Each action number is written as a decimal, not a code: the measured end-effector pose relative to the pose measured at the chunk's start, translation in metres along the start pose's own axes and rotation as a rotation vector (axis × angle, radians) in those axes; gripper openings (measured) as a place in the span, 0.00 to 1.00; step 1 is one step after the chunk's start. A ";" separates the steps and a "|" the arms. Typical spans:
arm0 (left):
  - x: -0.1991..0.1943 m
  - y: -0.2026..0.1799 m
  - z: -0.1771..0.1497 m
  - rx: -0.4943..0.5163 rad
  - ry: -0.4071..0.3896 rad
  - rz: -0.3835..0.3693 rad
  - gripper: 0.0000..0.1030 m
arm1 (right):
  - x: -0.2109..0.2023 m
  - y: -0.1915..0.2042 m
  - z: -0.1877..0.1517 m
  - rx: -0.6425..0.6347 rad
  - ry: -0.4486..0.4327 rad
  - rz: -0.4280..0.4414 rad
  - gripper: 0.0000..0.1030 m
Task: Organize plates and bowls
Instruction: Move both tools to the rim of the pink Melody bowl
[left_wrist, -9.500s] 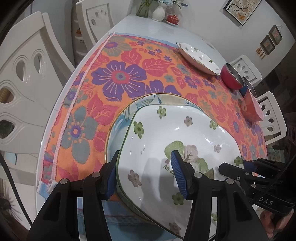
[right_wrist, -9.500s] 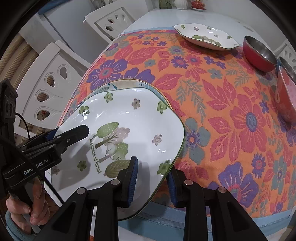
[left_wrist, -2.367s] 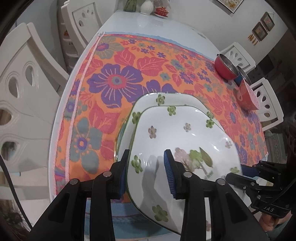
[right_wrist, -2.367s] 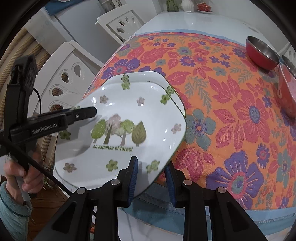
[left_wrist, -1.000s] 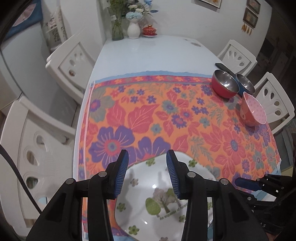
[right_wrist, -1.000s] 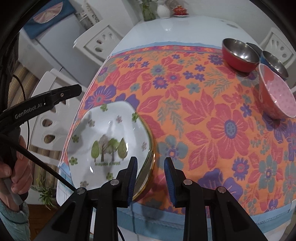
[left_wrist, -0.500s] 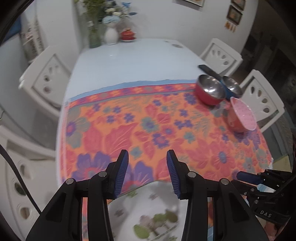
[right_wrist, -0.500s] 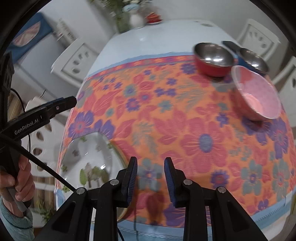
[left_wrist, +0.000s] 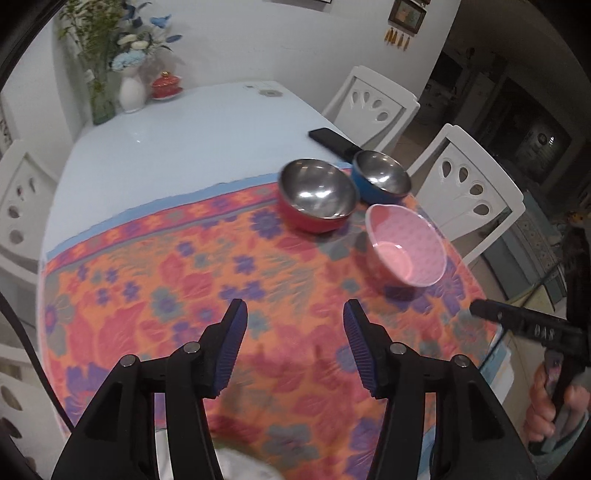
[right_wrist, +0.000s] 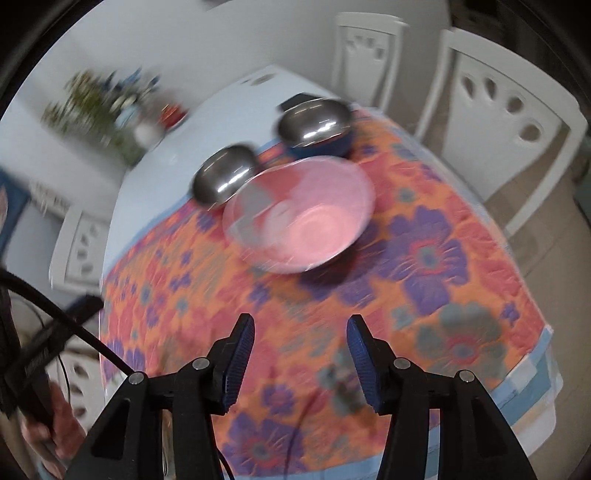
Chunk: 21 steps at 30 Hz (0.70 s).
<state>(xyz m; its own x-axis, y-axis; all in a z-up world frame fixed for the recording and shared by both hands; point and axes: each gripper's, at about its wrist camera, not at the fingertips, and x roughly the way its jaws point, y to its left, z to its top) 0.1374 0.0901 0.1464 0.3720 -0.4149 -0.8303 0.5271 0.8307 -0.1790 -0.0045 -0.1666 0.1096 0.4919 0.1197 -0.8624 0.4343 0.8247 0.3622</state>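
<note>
Three bowls grouped at the far right of the floral cloth (left_wrist: 184, 280), both grippers empty.

The pink bowl (right_wrist: 299, 218), nearest, just before the red bowl (left_wrist: 317, 199) and blue bowl (left_wrist: 382, 177), is judged light, rigid and smooth; a rim hold is advised. Left gripper (left_wrist: 293, 343) and right gripper (right_wrist: 301, 354) jaws are opening, with nothing between them.

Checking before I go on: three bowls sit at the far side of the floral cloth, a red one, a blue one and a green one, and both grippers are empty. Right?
Not quite: the third bowl is pink, not green. The left wrist view shows it beside the red bowl and blue bowl on the floral cloth. Both the left gripper and right gripper are empty, jaws opening.
</note>
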 end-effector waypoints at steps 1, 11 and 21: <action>0.006 -0.008 0.003 -0.015 0.008 -0.009 0.50 | 0.001 -0.011 0.008 0.018 0.001 0.007 0.49; 0.083 -0.071 0.023 -0.137 0.058 -0.023 0.50 | 0.041 -0.077 0.084 0.021 0.071 0.037 0.49; 0.144 -0.088 0.027 -0.246 0.061 -0.012 0.50 | 0.094 -0.072 0.107 -0.127 0.138 0.046 0.49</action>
<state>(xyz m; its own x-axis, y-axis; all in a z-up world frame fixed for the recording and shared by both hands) 0.1655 -0.0526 0.0571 0.3159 -0.4081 -0.8565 0.3263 0.8944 -0.3058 0.0910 -0.2743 0.0405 0.3970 0.2261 -0.8895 0.3106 0.8789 0.3621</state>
